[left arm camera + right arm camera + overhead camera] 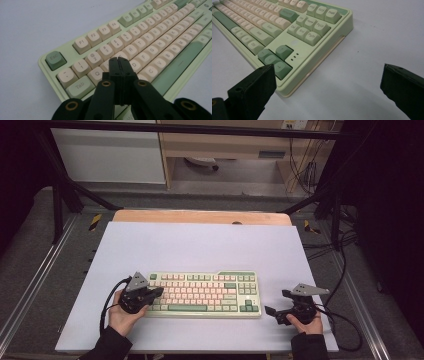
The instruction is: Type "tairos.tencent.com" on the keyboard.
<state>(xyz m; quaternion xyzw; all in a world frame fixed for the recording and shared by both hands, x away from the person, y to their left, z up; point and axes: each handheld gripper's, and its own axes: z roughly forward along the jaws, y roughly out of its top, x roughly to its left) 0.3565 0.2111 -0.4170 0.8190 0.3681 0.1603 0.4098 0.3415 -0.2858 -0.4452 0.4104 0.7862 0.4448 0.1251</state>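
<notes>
At the left of the high view, the person's left hand [125,315] holds the left gripper [159,292] over the left end of the keyboard [205,293], its jaws clenched together with nothing between them. In the left gripper view the two black jaws meet in one closed wedge, and the left gripper's tip [118,59] sits over the letter keys just right of the Q key [97,72], near the W and S area; whether it actually presses a cap cannot be told. The keyboard lies flat on the white board [200,245] that covers the table, near its front edge and roughly centred, long side running left to right. It has a pale green case, cream keycaps for the letters, numbers and F-row, and darker sage-green caps for Esc [55,60], Tab [79,86], the long space bar [180,63] and some function keys. At its right end the right gripper view shows a green Backspace-type key, the light green navigation cluster with PgDn [313,37], dark green arrow keys [274,58], three small indicator dots beside them, and the rounded front corner of the case. Farther right, well clear of the keyboard's end, the right hand [305,324] holds the right gripper [274,306], released: its jaws stand wide apart over bare board, gripping nothing.
</notes>
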